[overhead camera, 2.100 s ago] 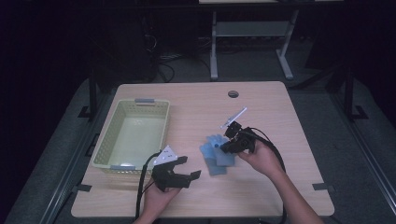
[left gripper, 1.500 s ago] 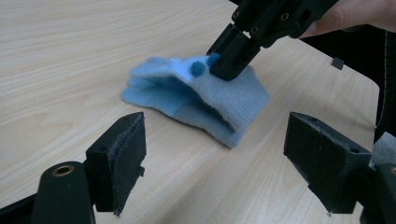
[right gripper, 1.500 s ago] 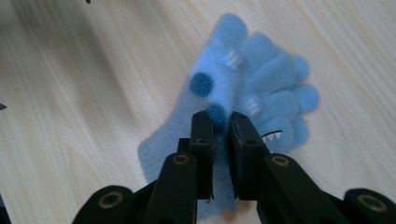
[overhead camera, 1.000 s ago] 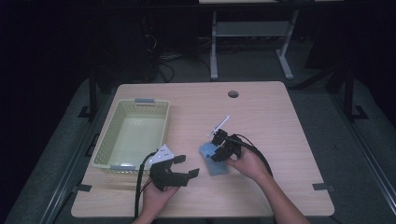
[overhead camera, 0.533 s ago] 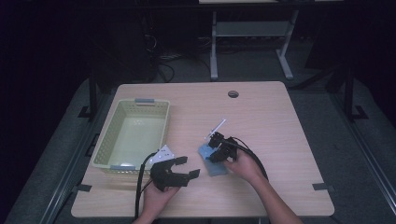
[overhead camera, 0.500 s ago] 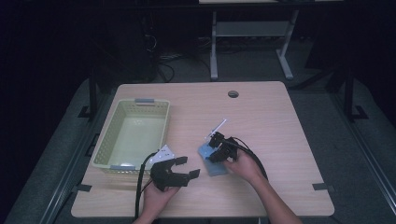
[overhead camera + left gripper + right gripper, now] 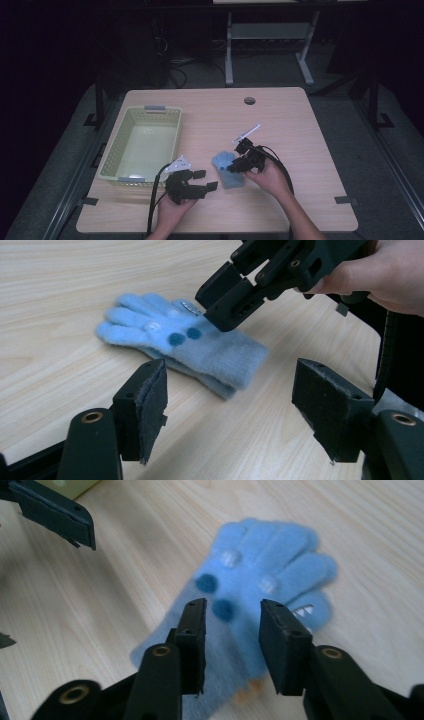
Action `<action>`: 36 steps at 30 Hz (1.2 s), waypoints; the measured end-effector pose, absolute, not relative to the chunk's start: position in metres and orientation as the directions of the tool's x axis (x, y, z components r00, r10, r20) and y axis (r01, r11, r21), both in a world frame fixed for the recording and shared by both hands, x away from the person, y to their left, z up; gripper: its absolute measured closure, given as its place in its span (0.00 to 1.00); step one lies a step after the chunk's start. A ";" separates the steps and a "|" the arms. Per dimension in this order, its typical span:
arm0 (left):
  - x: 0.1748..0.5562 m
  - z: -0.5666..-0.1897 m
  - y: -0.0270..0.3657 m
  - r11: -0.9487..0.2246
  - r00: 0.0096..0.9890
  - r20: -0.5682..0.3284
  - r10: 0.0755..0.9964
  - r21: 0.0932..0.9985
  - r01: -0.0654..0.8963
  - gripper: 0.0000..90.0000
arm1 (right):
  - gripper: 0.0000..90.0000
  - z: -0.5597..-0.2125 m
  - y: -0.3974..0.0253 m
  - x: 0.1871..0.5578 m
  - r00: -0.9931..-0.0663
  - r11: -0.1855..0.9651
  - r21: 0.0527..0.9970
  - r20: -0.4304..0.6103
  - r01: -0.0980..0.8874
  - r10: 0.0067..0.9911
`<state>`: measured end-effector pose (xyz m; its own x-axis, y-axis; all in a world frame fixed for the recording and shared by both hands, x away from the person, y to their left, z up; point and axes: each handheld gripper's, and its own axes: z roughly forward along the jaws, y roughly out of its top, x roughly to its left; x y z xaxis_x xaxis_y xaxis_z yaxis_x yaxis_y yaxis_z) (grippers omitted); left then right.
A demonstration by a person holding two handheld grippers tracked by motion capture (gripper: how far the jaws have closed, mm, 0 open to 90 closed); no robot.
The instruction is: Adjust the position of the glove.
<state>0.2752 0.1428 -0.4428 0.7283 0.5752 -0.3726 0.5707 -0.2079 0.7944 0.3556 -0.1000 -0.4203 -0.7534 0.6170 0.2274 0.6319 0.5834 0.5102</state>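
Observation:
A light blue knitted glove (image 7: 225, 169) with dark blue dots lies flat on the wooden table, fingers toward the basket. My right gripper (image 7: 234, 167) hangs just above its palm; in the right gripper view (image 7: 234, 607) the jaws stand partly open with the glove (image 7: 270, 565) beneath them. My left gripper (image 7: 206, 180) rests to the glove's front left, wide open and holding nothing. In the left gripper view (image 7: 232, 385) the glove (image 7: 190, 345) lies ahead, with the right gripper (image 7: 227, 300) over its cuff side.
A pale green plastic basket (image 7: 112, 150) stands at the left of the table, with nothing visible inside. A round cable hole (image 7: 249, 100) sits near the far edge. Bare wood extends to the right and behind the glove.
My right gripper has travelled left and toward the front, coming down over the glove. The left gripper and the glove have hardly moved.

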 end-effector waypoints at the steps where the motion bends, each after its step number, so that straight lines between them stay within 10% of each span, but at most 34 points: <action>1: 0.276 -0.444 0.143 -0.201 0.724 -0.389 0.570 0.788 0.582 0.34 | 0.67 -0.420 -0.102 0.355 -0.749 0.577 0.513 0.230 0.636 0.621; 21: 0.304 -0.467 0.124 -0.024 0.482 -0.668 0.568 0.571 0.820 0.33 | 0.50 -0.432 -0.131 0.345 -0.609 0.376 0.532 0.374 0.759 0.700; 36: 0.313 -0.482 0.115 -0.009 0.414 -0.715 0.563 0.496 0.868 0.47 | 0.52 -0.460 -0.145 0.337 -0.517 0.233 0.521 0.505 0.821 0.691</action>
<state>0.3128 0.1155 -0.4820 0.4140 0.5632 -0.7151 0.8685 -0.0091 0.4956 0.3370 -0.1447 -0.4595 -0.5169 0.6911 0.5052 0.8210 0.2331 0.5211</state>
